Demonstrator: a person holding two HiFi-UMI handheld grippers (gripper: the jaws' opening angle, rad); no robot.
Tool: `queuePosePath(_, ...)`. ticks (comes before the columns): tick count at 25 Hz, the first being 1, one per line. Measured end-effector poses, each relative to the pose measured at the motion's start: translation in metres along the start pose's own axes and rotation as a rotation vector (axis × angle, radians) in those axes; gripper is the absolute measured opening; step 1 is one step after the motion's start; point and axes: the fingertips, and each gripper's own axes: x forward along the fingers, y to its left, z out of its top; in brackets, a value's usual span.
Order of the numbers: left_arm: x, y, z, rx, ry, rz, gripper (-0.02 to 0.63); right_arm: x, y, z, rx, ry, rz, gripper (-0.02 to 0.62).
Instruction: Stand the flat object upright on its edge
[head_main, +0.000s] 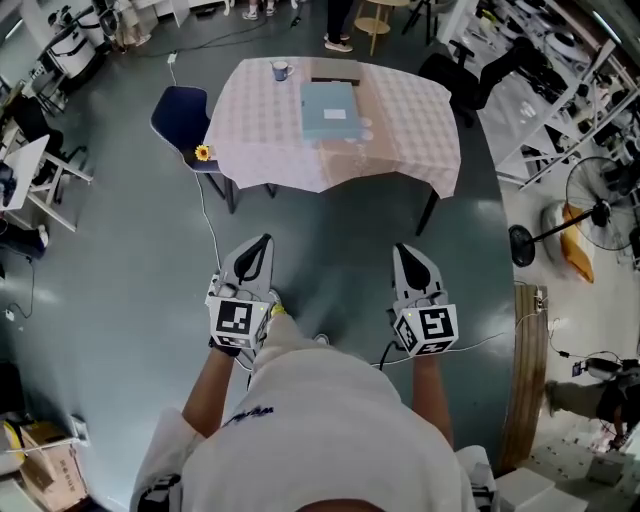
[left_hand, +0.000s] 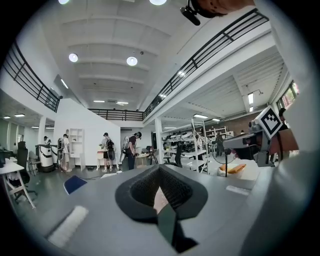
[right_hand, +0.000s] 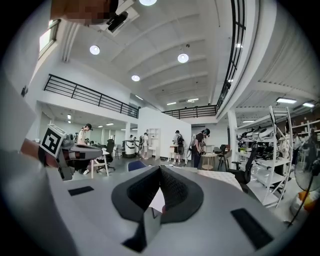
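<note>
A: Which step is in hand?
B: Approach only. The left gripper (head_main: 264, 243) and right gripper (head_main: 405, 252) are pressed together, nothing pinched, held well apart from the worktop (head_main: 425, 150).
A: And the flat object (head_main: 330, 108)?
B: It is laid flat mid-worktop. Possibly a folder, too small to tell. A walk-up is needed, then one edge must be lifted.

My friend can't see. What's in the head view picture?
A person holds the left hand-held gripper and right hand-held gripper, both shut and empty, above the floor. Ahead, a pale blue flat object lies flat on a table.
</note>
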Motion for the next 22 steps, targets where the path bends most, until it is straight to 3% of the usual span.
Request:
queuePosePath(9, 0.002, -0.002, -0.003, 0.012, 0.007, 0.003, 0.011, -0.004, -0.009, -0.004, 0.013, -0.006, -0.024, 0.009)
queuePosePath(22, -0.001, -0.008, -0.005, 0.01, 0.032, -0.034, 0.099, -0.01, -0.011, -0.002, 0.025, -0.004, -0.033, 0.121)
